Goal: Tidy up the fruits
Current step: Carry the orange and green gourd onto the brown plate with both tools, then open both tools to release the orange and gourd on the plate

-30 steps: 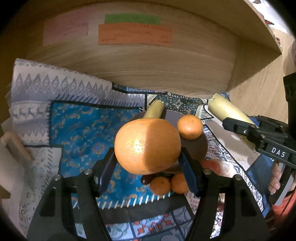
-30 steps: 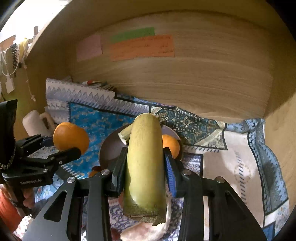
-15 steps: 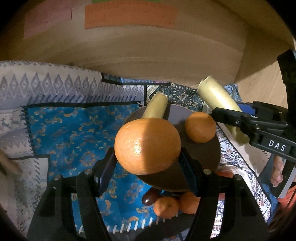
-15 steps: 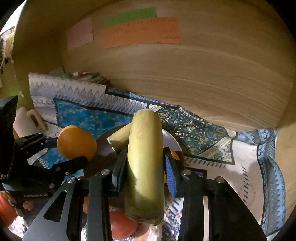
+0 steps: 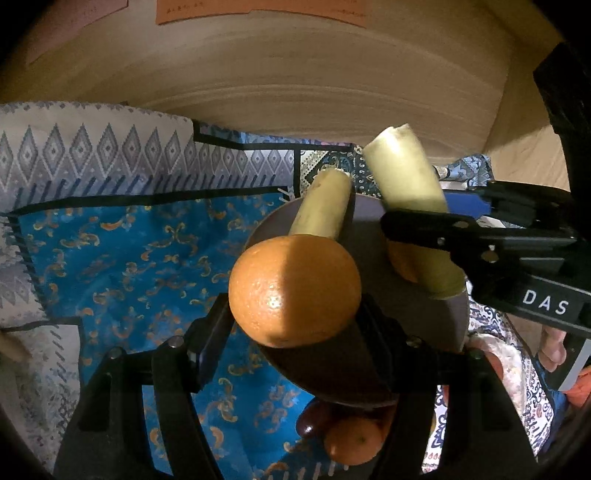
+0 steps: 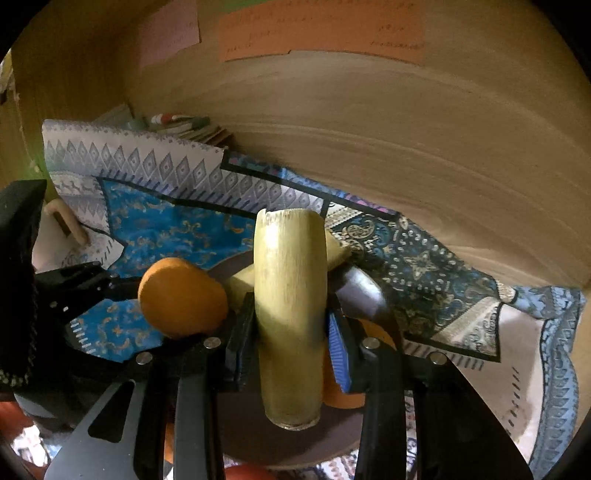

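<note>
Both tongs are loaded over the dark round plate (image 5: 417, 310). Left tongs (image 5: 295, 325) pinch a large orange (image 5: 293, 291) between their two pads, the fruit bulging above the fingers. Right tongs (image 6: 291, 332) grip a pale yellow-green banana piece (image 6: 290, 314) by its sides, held lengthwise along the fingers, with its cut end pointing away from the camera and its other end hanging back between the arms.

Just ahead of the left tongs, a second banana piece (image 5: 325, 210) lies on the far side of the plate, its tip reaching past the rim. To their right, the right tongs come in from the edge of the view with their banana above the plate; a small orange (image 5: 402, 262) sits on the plate beneath it, mostly hidden. Below the left tongs, nearer the camera, a small mandarin (image 5: 352, 441) and a dark reddish fruit (image 5: 312, 421) lie on the patterned blue cloth (image 5: 129, 258) covering the table.

From the right wrist view, the left tongs' orange hangs just to the left of the gripped banana. A wooden panel (image 6: 406, 129) with an orange paper note (image 6: 321, 33) rises beyond both tongs.
</note>
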The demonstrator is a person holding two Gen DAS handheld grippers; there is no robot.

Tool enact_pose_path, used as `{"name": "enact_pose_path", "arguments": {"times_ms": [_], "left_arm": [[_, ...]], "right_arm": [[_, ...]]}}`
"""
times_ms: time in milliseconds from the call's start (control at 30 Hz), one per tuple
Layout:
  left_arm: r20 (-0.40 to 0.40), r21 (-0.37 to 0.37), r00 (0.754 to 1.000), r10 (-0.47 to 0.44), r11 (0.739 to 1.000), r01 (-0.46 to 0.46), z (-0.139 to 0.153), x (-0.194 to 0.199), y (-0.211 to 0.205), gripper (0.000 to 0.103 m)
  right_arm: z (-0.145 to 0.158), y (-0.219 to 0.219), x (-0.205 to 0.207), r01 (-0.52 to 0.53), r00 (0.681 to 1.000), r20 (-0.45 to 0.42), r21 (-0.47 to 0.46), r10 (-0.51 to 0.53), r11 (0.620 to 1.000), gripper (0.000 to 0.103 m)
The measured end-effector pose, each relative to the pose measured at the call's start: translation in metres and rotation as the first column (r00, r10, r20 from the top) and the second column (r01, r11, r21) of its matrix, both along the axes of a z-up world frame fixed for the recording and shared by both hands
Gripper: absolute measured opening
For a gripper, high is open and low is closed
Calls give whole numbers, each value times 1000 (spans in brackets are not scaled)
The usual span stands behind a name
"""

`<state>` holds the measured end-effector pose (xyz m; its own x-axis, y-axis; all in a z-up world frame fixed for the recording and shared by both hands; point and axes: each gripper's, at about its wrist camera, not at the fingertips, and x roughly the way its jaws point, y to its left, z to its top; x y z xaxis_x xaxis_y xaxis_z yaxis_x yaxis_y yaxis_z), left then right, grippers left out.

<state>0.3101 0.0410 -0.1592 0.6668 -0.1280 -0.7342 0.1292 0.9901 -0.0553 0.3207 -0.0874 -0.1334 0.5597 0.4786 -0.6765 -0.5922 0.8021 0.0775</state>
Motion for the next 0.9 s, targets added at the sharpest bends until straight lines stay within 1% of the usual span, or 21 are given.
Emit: {"name": "enact_pose_path", "arguments": {"times_ms": [167,267,467,533,567,633,667,700,833,900], "left_arm": [[-1,0,1000,-6,1000,6,-1,1,1,68],[-30,-9,999,-15,1000,15,-6,4,2,68],[-22,-1,1000,-22,1000,22,-7,2,0,68],[-21,0,999,-25,1000,25,-7,1,-1,69],[-14,-7,1000,-28,1000,28,-6,0,-1,71],[11,-20,1000,-26,999,26,0,-6,2,80],[27,-26,999,-25,999,26,4,-10,2,86],[50,-27,999,-18,999,19,8,-14,4,89],[106,15,994,9,1000,-11,19,-23,5,89],[125,17,992,13,1000,-15,26,-29,6,89]], "right_arm": [[-6,10,10,-11,999,-40,-10,10,1000,32],[-9,13,15,-12,998,-61,-18,11,1000,32],[-14,14,19,-5,996,-90,-24,3,1000,33],[-11,13,17,-1,997,-75,-21,-1,1000,35],[-7,12,16,2,998,-65,-14,-3,1000,40],[1,8,13,18,999,-34,1,-18,1000,48],[4,7,12,22,1000,-22,3,-22,1000,50],[8,5,11,24,1000,-12,4,-24,1000,50],[21,-4,0,47,998,40,11,-48,999,50],[24,-7,-5,54,997,54,20,-55,998,51]]}}
